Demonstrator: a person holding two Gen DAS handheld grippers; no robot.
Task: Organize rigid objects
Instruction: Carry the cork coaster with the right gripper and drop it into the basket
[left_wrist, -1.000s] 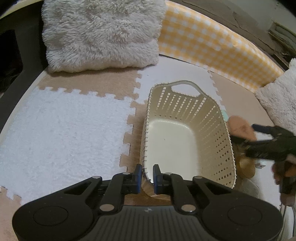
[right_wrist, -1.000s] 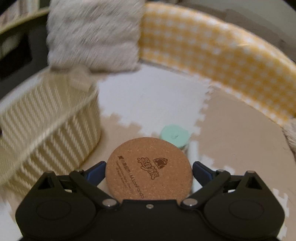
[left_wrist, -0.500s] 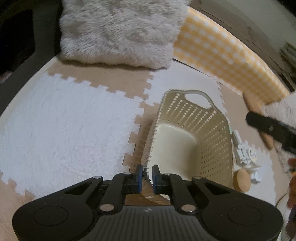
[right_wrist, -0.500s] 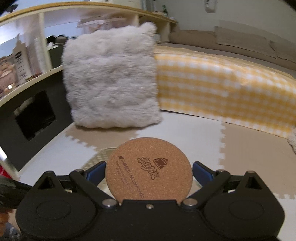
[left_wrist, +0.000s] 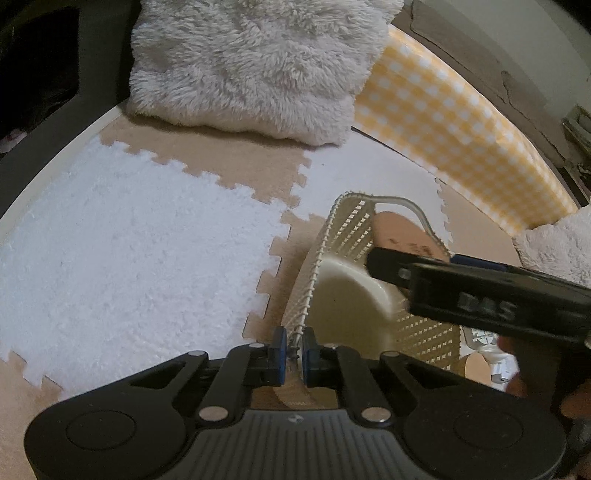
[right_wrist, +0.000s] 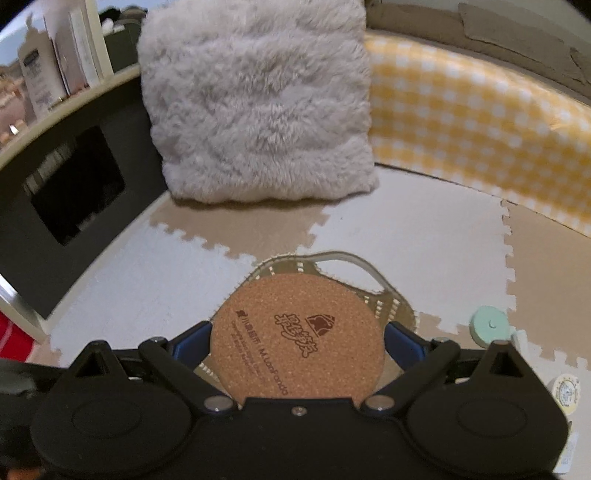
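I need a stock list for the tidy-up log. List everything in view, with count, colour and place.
basket: one, cream, on the foam mats, near rim pinched.
cork coaster: one held, brown, over the basket; a second on the floor beside it.
round lid: one, mint green, on the mat at right.
fluffy cushions: two, pale grey, at the back and far right.
gingham bolster: one, yellow and white, along the back.
foam mats: several, white and tan.
left gripper: fingers shut on the basket rim.
right gripper: fingers shut on the coaster.
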